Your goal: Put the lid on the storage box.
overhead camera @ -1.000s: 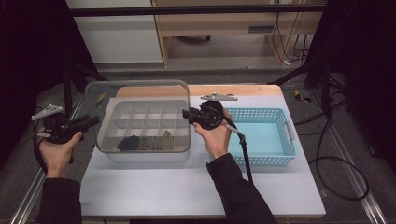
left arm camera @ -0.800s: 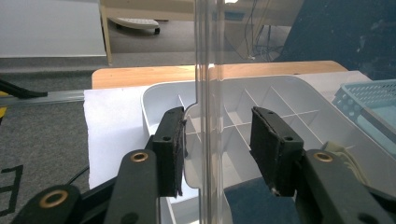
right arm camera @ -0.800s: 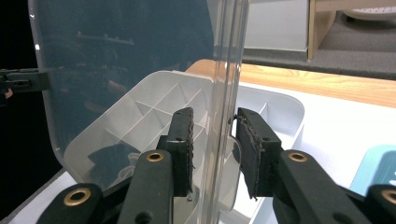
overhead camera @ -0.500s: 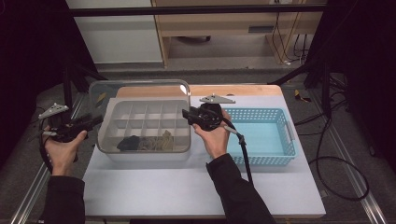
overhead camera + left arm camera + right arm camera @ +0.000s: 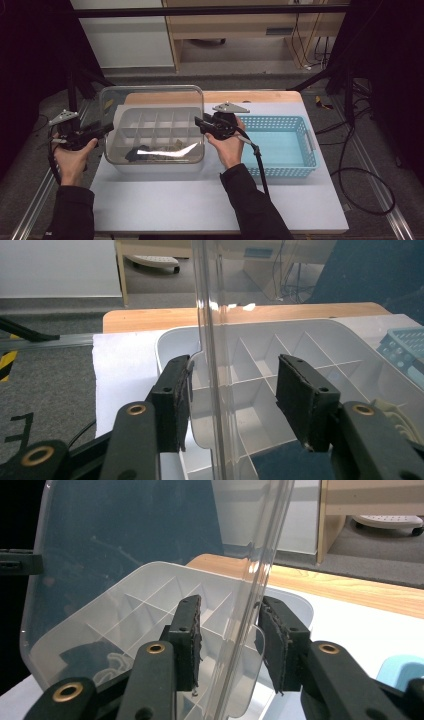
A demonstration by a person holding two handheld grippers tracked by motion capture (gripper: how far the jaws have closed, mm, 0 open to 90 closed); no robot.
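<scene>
- Lid stands tilted over the divided box, edges between both tools so it won't flop.
- Left tool at 9 o'clock and right tool at 3 o'clock: jaws just been opening, pads off the plastic.

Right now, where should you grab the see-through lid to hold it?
Probably by the clear lid's thin side edges, one hand-held gripper from each side. It is a thin sheet held over the divided box, and each edge fits between a pair of jaws.
</scene>
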